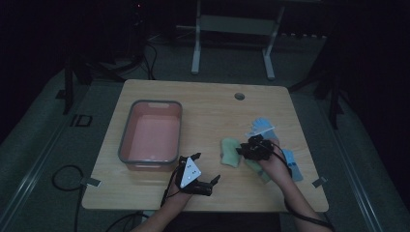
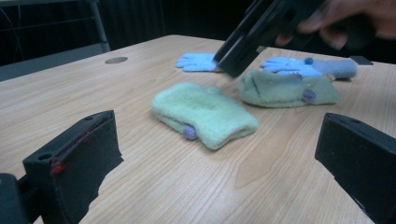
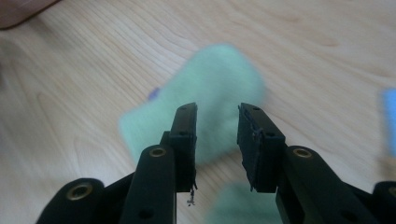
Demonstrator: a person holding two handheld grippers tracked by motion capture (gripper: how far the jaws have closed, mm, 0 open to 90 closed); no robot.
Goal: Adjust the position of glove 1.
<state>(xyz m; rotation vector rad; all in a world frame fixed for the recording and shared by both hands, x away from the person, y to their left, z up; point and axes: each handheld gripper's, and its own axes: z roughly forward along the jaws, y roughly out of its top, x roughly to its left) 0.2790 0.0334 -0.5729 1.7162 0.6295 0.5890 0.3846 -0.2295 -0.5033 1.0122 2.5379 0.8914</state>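
Right tongs (image 3: 216, 140) poised above the nearer green mitten (image 3: 201, 112), jaws parted a little with nothing between them, pads clear of the wool. Left tongs (image 2: 210, 154) spread wide and empty, low over the bare counter (image 2: 187, 186) just short of that mitten (image 2: 203, 114). Beyond: a second green mitten (image 2: 285, 88) close behind the first, two light-blue gloves (image 2: 198, 61) farther back on the wood, and a grey-rimmed pink tub (image 1: 151, 135) well apart at the left.
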